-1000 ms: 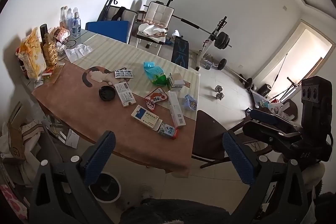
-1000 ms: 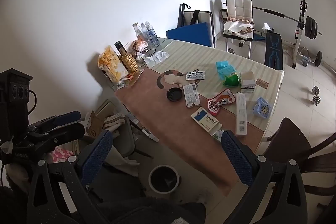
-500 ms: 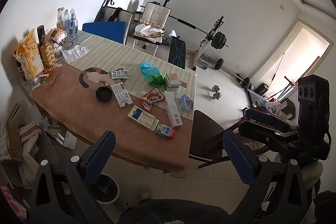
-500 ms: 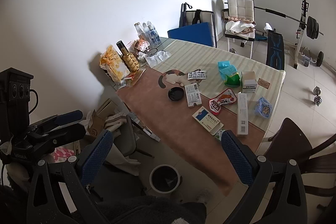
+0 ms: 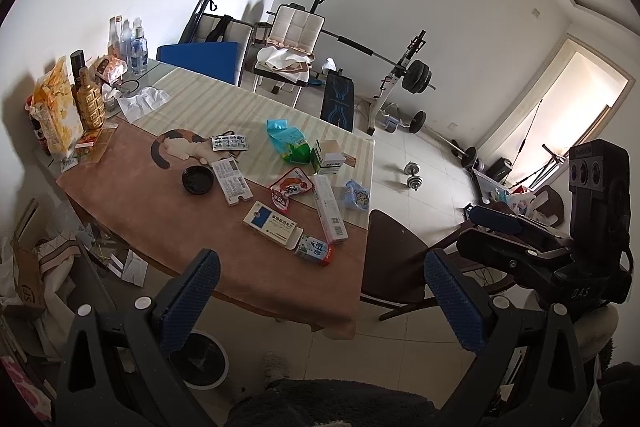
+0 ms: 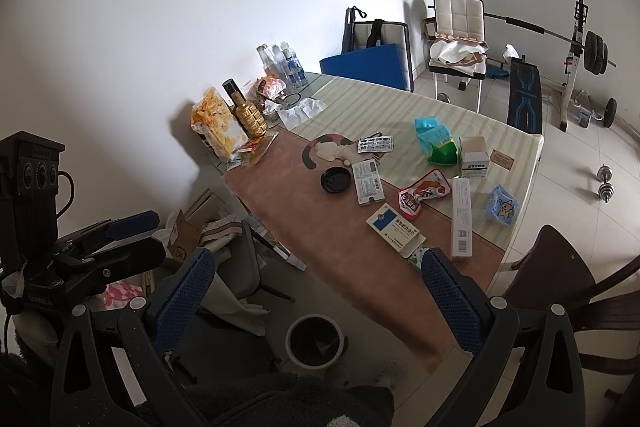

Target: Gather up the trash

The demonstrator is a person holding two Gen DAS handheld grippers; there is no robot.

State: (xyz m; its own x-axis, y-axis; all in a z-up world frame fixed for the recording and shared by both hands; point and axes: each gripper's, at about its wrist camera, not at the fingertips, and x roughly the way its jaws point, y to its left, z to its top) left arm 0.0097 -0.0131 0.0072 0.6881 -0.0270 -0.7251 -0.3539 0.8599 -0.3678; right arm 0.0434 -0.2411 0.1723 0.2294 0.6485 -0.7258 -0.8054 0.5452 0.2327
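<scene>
Two grippers, left (image 5: 316, 291) and right (image 6: 316, 291), jaws wide and empty, long white box (image 5: 329, 209) lying flat, pointing table-lengthwise

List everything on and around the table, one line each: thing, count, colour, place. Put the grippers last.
Round plastic lid: one, black, on the brown mat.
Flat medicine boxes: several, white and blue, near table edge.
Blister pack: one, silver, beside the cat picture.
Snack wrapper: one, red and white, mid-table.
Crumpled bag: one, blue and green, on the striped cloth.
Grenade-shaped bottle: one, gold, far left corner.
Round waste bin: one, white rim, on the floor under the near edge.
Wooden chair: one, dark brown, right of the table.
Left gripper: jaws open, empty.
Right gripper: jaws open, empty.
</scene>
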